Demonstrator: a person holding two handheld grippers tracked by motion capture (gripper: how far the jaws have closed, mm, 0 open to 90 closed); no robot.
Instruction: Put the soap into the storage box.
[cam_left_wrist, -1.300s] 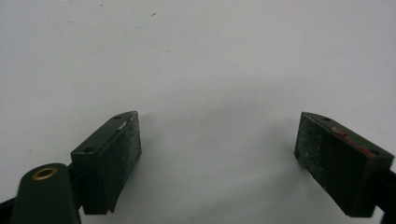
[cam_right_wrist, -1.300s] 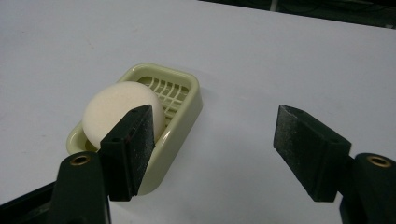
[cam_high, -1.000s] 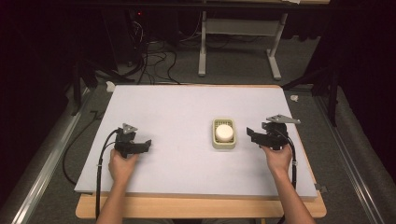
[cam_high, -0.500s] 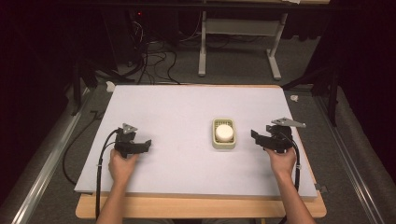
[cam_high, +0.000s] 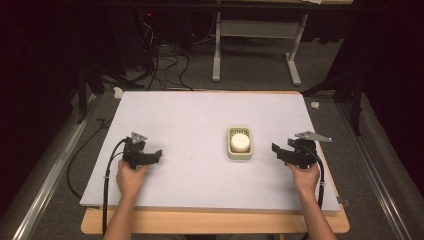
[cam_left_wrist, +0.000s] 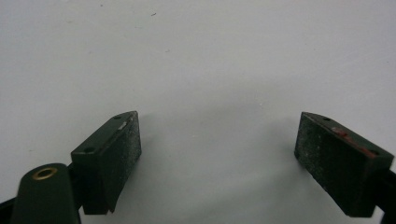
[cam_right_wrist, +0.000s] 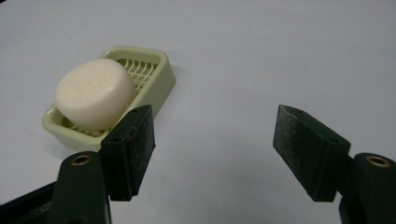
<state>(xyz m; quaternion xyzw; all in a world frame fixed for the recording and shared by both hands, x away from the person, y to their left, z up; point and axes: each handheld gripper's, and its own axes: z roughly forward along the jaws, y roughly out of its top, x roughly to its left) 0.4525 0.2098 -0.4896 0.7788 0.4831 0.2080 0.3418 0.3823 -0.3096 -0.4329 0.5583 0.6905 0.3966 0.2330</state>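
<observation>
A round white soap bar (cam_high: 239, 141) lies in a pale green slatted dish (cam_high: 240, 155) right of the table's middle. To the dish's right, my right gripper (cam_high: 276, 150) rests low over the mat, pointing left at the dish with a small gap. In the right gripper view its jaws stand apart around bare mat (cam_right_wrist: 212, 135), and the soap (cam_right_wrist: 93, 91) and dish (cam_right_wrist: 161, 77) lie beyond the left jaw. My left gripper (cam_high: 157, 154) sits at the left, pointing right. Its jaws (cam_left_wrist: 217, 140) are open over plain white mat.
A white mat (cam_high: 200, 115) covers most of the wooden table (cam_high: 215, 222). Cables (cam_high: 106, 175) trail from each gripper off the front edge. Beyond the far edge are a metal stand's legs (cam_high: 255, 55) and floor cables. Rails run along both sides.
The right hand and its gripper have shifted a little to the right and toward the front edge, away from the dish. The left hand has stayed put.
</observation>
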